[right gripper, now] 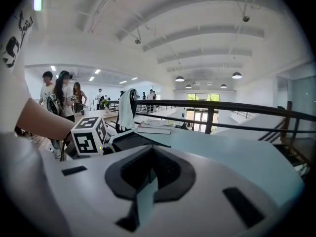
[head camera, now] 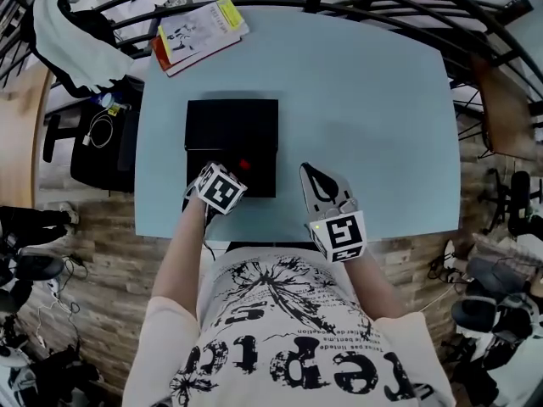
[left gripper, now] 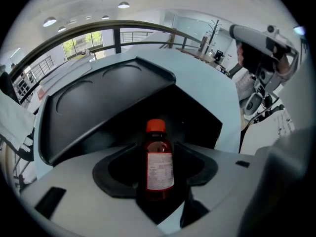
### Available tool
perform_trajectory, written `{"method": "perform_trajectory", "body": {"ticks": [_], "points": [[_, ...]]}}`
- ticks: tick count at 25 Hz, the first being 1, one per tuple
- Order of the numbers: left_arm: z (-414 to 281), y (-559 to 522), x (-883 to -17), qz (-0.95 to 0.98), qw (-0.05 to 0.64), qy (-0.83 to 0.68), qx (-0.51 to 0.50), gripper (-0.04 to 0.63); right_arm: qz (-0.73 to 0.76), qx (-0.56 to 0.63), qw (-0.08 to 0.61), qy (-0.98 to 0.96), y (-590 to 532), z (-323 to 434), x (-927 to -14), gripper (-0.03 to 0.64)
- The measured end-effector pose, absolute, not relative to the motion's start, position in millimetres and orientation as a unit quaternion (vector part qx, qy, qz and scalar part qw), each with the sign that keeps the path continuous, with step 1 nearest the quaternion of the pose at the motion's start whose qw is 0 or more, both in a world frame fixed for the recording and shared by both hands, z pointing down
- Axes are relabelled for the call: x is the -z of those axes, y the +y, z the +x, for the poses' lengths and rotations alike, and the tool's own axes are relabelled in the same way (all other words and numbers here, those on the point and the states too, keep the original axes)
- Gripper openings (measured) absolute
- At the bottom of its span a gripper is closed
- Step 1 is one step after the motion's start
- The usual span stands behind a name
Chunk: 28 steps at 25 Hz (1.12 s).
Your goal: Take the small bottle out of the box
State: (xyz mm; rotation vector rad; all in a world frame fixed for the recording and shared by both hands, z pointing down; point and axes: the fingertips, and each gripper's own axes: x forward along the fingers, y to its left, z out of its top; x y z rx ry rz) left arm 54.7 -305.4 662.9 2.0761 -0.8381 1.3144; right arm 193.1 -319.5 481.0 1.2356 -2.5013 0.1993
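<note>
- Right tool point(head camera: 310, 170) at near desk point(head camera: 365, 100) edge, right of box; jaws together, nothing between them.
- Left tool point(left gripper: 158, 149) reaches into near half of box; jaws spread, one each side of the bottle, pads not pressing on it.
- Bottle point(left gripper: 159, 169) upright inside box, dark body, red cap, white label; only the cap shows in head view.
- Box point(head camera: 231, 124) black, lid flat on desk on far side.
- Books point(head camera: 199, 32) stacked at far left desk corner, well apart from box.
</note>
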Motion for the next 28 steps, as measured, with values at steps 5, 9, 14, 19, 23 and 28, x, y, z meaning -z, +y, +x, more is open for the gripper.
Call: {"method": "perform_trajectory", "body": {"ticks": [5,9,14,19,23,28], "points": [[50.4,-308.5,-679.5,0.755,0.257,-0.313,-0.515,0.235,0.426,-0.069,0.176,-0.885,-327.2,191.3,-482.4,0.011],[50.9,-308.6,-678.2,0.761,0.266,-0.32,-0.499,0.233,0.425,-0.07,0.18,-0.884,-329.4,192.2,-485.1,0.011],[51.2,-308.4,-676.2,0.767,0.263,-0.318,-0.491,0.232,0.425,-0.069,0.178,-0.885,-333.6,185.1,-485.5,0.011],[56.6,-308.2,-647.0,0.797,0.243,-0.318,-0.452,0.232,0.424,-0.058,0.173,-0.887,-332.9,173.9,-480.9,0.011],[54.8,-315.5,-605.9,0.821,0.207,-0.341,-0.409,0.232,0.427,-0.054,0.168,-0.887,-333.6,168.1,-475.6,0.011],[46.5,-331.0,-539.2,0.85,0.147,-0.387,-0.325,0.232,0.438,-0.044,0.155,-0.884,-335.1,162.6,-464.7,0.011]]}}
